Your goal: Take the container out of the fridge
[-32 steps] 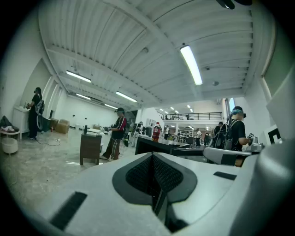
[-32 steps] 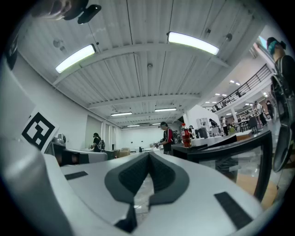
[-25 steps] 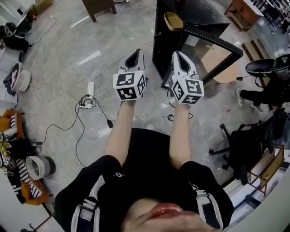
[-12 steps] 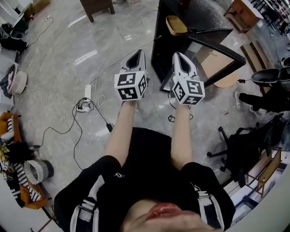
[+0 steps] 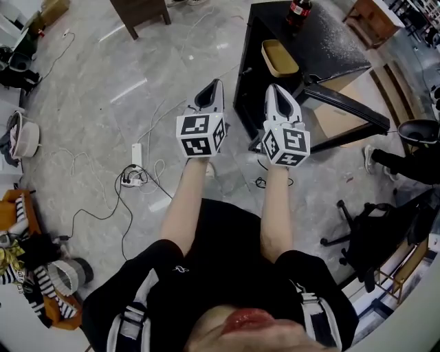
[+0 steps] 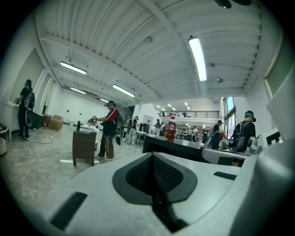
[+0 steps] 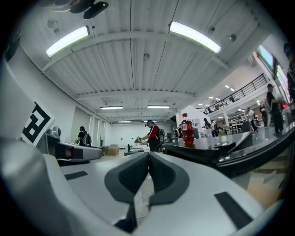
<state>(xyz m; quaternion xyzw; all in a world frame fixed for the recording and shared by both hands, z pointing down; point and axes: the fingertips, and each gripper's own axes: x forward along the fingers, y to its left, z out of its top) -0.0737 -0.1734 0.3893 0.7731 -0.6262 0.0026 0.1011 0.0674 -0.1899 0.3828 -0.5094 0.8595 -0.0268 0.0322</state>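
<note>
A low black fridge (image 5: 330, 41) stands ahead on the right, and its framed door (image 5: 350, 113) hangs open toward the right. On its top lie a tan, tray-like container (image 5: 279, 58) and a red-labelled cola bottle (image 5: 297, 9). The fridge's inside is hidden from me. My left gripper (image 5: 212, 89) is held over the floor just left of the fridge, shut and holding nothing. My right gripper (image 5: 275, 93) hovers at the fridge's near corner, shut and holding nothing too. In the left gripper view the pads (image 6: 152, 156) meet, with the bottle (image 6: 171, 129) beyond. The right gripper (image 7: 148, 159) also faces the bottle (image 7: 187, 130).
A power strip with trailing cables (image 5: 135, 161) lies on the marble floor to the left. A dark office chair (image 5: 371, 227) is at the right, a brown stool (image 5: 141, 10) at the back and bags and clutter (image 5: 41, 275) at the far left. People stand in the distance (image 6: 109, 129).
The fridge has slid down and nearer in the head view, and the bottle on its top has come into sight. Both grippers stay shut, side by side.
</note>
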